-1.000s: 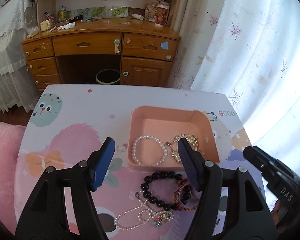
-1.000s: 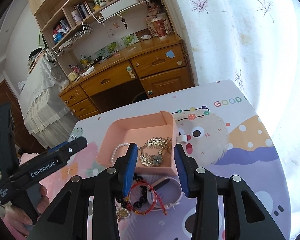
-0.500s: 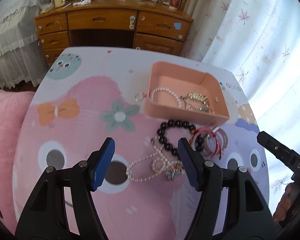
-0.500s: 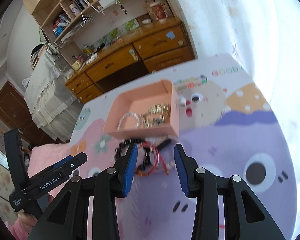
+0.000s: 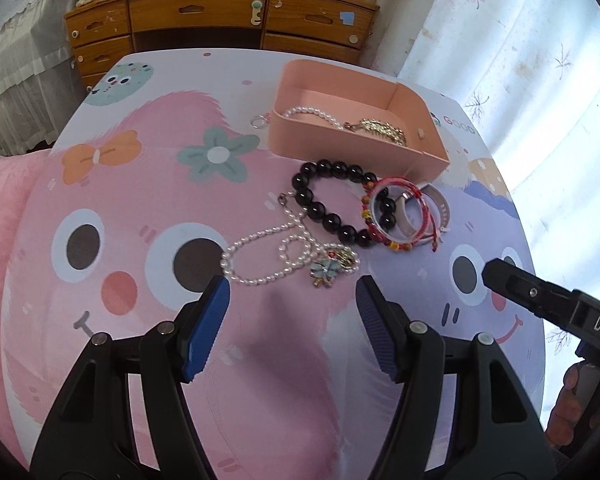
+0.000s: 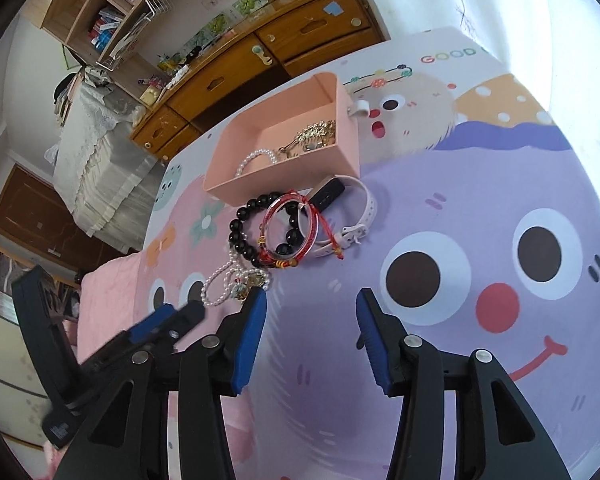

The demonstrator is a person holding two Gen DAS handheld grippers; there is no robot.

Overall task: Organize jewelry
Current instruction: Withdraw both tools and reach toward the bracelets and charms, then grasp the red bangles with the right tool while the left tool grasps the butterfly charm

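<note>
Left wrist view puts the loose jewelry just ahead of my fingers: the pearl necklace (image 5: 268, 256) with its small flower charm (image 5: 325, 274) lies nearest, the black bead bracelet (image 5: 332, 204) past it, and the red bangle (image 5: 396, 216) overlapping a white watch band (image 5: 436, 208), all on the cartoon-print table (image 5: 140, 208) just in front of the pink tray (image 5: 360, 120). Inside the tray a pearl bracelet (image 5: 312, 114) and a gold piece (image 5: 380, 128) already sit, and a small ring (image 5: 259, 121) rests outside, just beside its left wall. Compared with a second ago, both grippers have pulled back from over the tray toward the near side of the table, so the whole pile is now in view. My left gripper (image 5: 293, 312) is wide open and empty, lined up with the pearl necklace. My right gripper (image 6: 311, 316) is open somewhat less wide, also holding nothing, low over the purple part of the cloth. I judge the sorting is partly done, with the pearl necklace the likely next pick.
</note>
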